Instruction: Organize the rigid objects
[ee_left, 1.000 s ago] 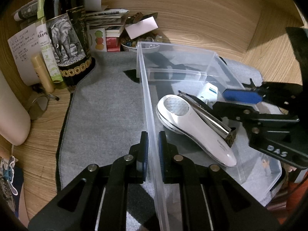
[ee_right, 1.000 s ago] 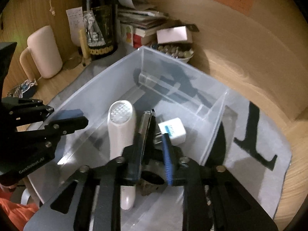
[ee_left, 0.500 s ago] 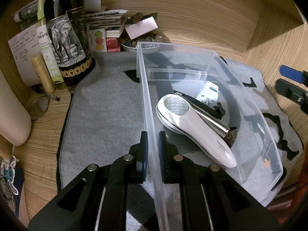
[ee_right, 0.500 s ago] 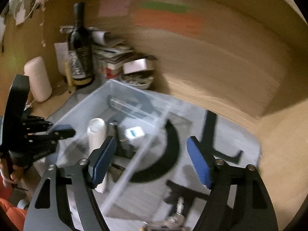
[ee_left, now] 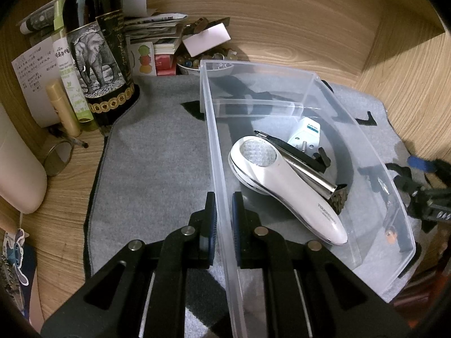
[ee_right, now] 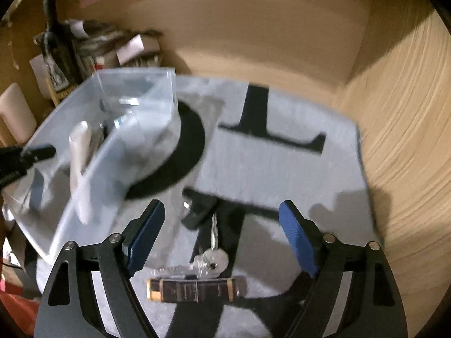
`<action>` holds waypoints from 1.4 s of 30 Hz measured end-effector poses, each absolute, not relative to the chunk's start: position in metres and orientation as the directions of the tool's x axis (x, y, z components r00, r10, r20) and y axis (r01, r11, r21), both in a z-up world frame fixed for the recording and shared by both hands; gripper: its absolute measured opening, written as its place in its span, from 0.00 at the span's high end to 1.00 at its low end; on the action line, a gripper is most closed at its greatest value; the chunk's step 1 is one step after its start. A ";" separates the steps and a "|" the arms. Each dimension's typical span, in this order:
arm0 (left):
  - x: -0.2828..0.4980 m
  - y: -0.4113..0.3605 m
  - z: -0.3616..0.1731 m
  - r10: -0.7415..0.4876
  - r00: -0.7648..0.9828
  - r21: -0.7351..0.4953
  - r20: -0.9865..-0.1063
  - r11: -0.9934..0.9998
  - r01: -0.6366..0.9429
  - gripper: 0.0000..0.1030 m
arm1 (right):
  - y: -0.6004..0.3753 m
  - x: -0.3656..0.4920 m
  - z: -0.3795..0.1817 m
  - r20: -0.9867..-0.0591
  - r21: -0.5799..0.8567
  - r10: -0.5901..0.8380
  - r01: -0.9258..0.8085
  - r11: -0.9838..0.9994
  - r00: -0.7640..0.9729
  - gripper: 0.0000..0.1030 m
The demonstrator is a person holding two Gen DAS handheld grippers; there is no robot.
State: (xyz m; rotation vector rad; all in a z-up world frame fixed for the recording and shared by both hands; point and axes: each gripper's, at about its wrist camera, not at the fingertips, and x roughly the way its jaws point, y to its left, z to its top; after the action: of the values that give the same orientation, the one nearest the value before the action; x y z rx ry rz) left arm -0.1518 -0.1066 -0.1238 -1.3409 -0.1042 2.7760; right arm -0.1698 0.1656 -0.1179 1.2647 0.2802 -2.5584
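Left wrist view: the left gripper [ee_left: 224, 222] pinches the near wall of the clear plastic bin [ee_left: 400, 211]; a white lint shaver [ee_left: 284, 188] lies inside at 2 o'clock.

Right wrist view: the right gripper [ee_right: 222, 238], jaws opening with nothing gripped, hangs over a key bunch [ee_right: 210, 259] at 6 o'clock on the grey mat [ee_right: 282, 169].

Right gripper [ee_right: 222, 239]: jaws opening, nothing gripped. Keys [ee_right: 210, 262] and a brown case [ee_right: 194, 290] lie on the grey mat [ee_right: 282, 169] between the fingers. Clear bin [ee_right: 112, 129] at left.
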 end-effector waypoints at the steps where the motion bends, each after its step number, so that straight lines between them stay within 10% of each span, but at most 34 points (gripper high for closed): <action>1: -0.152 -0.106 -0.124 0.078 -0.621 -0.083 -0.780 -0.996 -0.021 0.91 | 0.164 -0.171 -0.124 -0.808 -0.048 -0.158 0.331 -0.943 -0.568 0.21; 7: -0.150 -0.108 -0.125 0.077 -0.621 -0.083 -0.780 -0.996 -0.020 0.91 | 0.153 -0.187 -0.145 -0.839 -0.067 -0.152 0.377 -0.924 -0.523 0.30; 15: -0.151 -0.109 -0.125 0.076 -0.621 -0.082 -0.780 -0.996 -0.020 0.91 | 0.154 -0.203 -0.148 -0.853 -0.033 -0.193 0.419 -0.907 -0.485 0.69; 42: -0.150 -0.108 -0.126 0.094 -0.620 -0.103 -0.779 -0.994 -0.022 0.91 | 0.094 -0.181 -0.052 -0.673 -0.166 -0.300 0.533 -0.829 -0.676 0.69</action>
State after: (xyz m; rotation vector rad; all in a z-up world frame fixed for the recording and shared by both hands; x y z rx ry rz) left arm -0.1495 -0.1082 -0.1261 -1.3374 -0.1291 2.7681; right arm -0.1806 0.0937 -0.0516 0.9038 0.4873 -2.4683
